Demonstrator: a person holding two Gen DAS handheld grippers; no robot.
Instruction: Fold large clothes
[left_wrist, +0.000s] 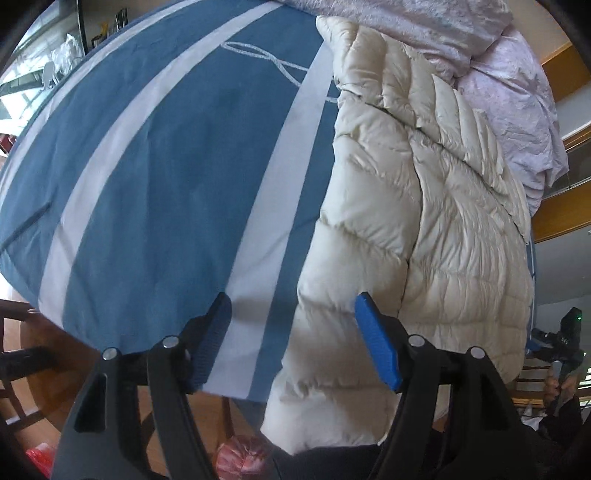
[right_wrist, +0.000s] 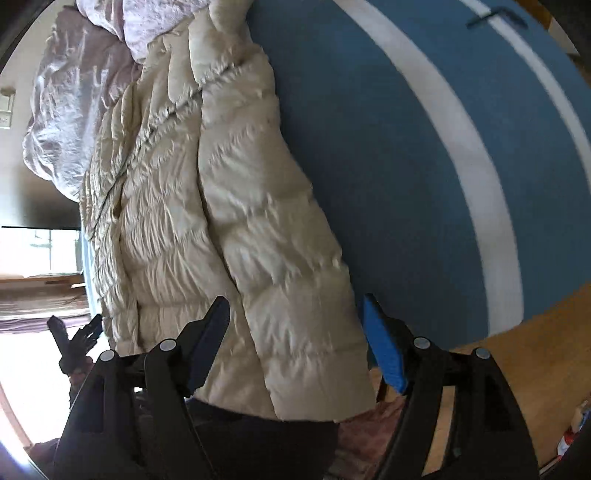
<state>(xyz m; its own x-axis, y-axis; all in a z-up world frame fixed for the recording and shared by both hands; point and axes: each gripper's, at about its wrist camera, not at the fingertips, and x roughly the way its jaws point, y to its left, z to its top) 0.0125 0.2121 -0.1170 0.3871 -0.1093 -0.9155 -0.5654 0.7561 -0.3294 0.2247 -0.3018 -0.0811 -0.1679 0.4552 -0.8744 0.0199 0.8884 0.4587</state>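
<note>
The left tongs (left_wrist: 291, 339) stand wide open, gripping nothing, with the cream puffer jacket (left_wrist: 417, 221) from twelve to six o'clock on the blue striped sheet (left_wrist: 159, 177). The right tongs (right_wrist: 295, 343) gape equally, empty, straddling the jacket's hem at six. Folding looks barely begun: sleeves seem tucked lengthwise, no crosswise fold yet. Quilted, puffy, slippery-looking; a lilac quilt (right_wrist: 74, 110) lies beyond.

Cream quilted jacket (left_wrist: 424, 229), blue sheet (left_wrist: 166, 177) with white stripes, lilac duvet (left_wrist: 509, 85)
</note>
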